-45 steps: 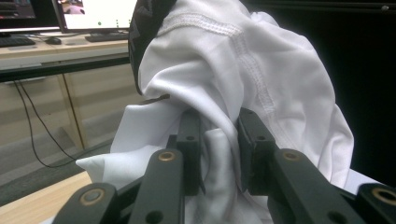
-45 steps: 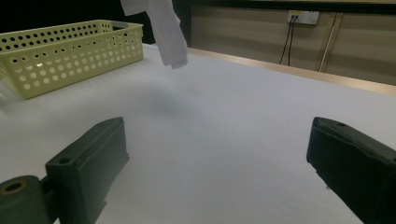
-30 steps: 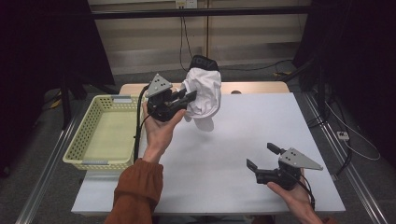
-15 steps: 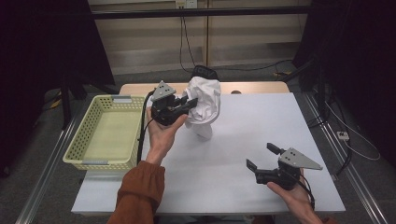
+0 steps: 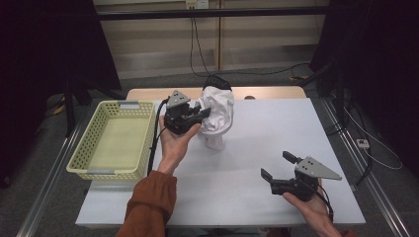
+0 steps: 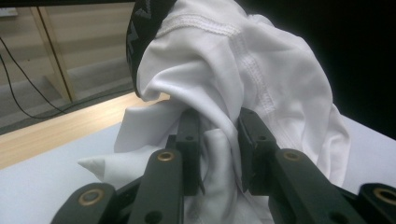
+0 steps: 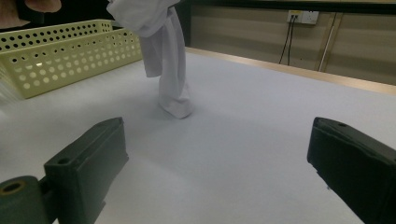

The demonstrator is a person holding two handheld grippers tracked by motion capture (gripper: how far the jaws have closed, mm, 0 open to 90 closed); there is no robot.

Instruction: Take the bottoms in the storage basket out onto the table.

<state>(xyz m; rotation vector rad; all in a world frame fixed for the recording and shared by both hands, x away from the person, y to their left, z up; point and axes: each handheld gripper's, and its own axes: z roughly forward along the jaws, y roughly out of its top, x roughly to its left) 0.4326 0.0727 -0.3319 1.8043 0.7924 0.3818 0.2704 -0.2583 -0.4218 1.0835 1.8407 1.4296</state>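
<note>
A white garment (image 5: 217, 111) with a black band at its top hangs bunched above the table's far middle, its lower end touching the white tabletop (image 5: 276, 133). My left gripper (image 5: 203, 112) is shut on the white garment (image 6: 261, 79); a fold of cloth is pinched between the two black jaws in the left gripper view. My right gripper (image 5: 279, 165) rests low at the near right, jaws wide open with nothing between them. From the right gripper view the white garment (image 7: 170, 70) hangs ahead, its tip lying on the table.
A pale yellow perforated basket (image 5: 94, 143) sits at the table's left side, also seen as the basket (image 7: 60, 51) from the right gripper view. A wooden strip (image 5: 267, 92) runs along the far edge. Cables hang behind the table.
My left hand has come down with the garment, so the cloth's lower end now rests folded on the table. The right gripper has kept still.
</note>
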